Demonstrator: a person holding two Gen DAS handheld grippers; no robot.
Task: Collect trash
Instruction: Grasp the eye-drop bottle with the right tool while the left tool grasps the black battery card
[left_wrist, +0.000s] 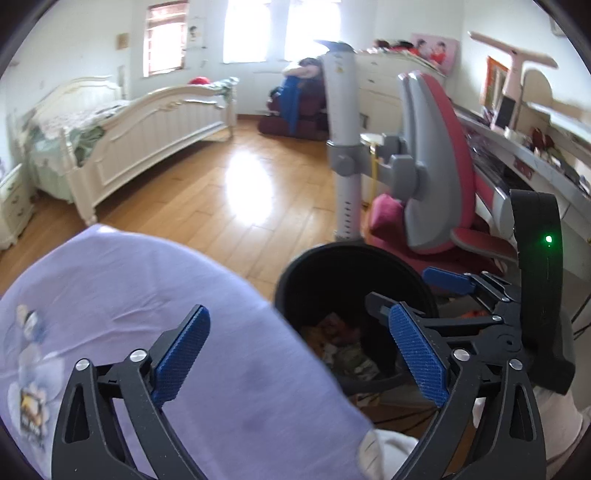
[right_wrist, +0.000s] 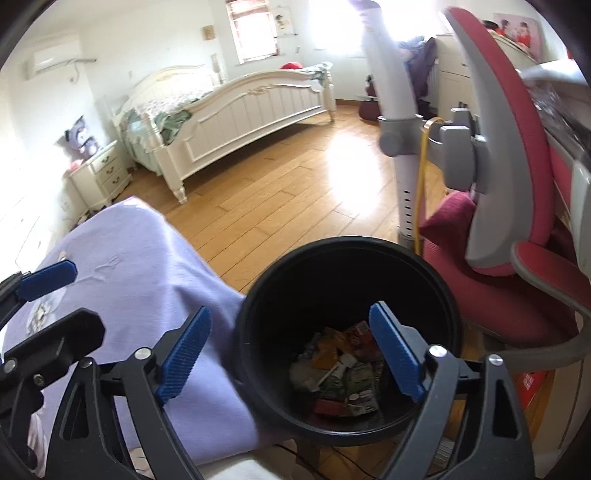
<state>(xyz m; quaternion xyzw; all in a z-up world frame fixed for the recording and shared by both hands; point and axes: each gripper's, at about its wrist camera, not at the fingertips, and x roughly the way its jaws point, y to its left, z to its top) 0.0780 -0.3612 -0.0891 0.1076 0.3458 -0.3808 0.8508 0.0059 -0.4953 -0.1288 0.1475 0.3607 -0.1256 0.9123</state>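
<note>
A round black bin (right_wrist: 332, 273) stands on the floor with several crumpled wrappers and packets (right_wrist: 340, 373) at its bottom. My right gripper (right_wrist: 290, 312) hangs open above the bin's near left rim, with nothing between its blue pads. In the left wrist view the same bin (left_wrist: 332, 258) lies ahead to the right, its trash (left_wrist: 343, 347) partly hidden by my finger. My left gripper (left_wrist: 299, 315) is open and empty, over the edge of a purple cloth (left_wrist: 147, 295) beside the bin. One blue finger (left_wrist: 447, 278) of the right gripper shows beyond the bin.
The purple cloth (right_wrist: 147, 266) covers a raised surface left of the bin. A red and grey chair (right_wrist: 517, 221) and a desk (left_wrist: 524, 162) crowd the right. Wooden floor (right_wrist: 280, 192) stretches to a white bed (right_wrist: 236, 110) and a nightstand (right_wrist: 101, 171).
</note>
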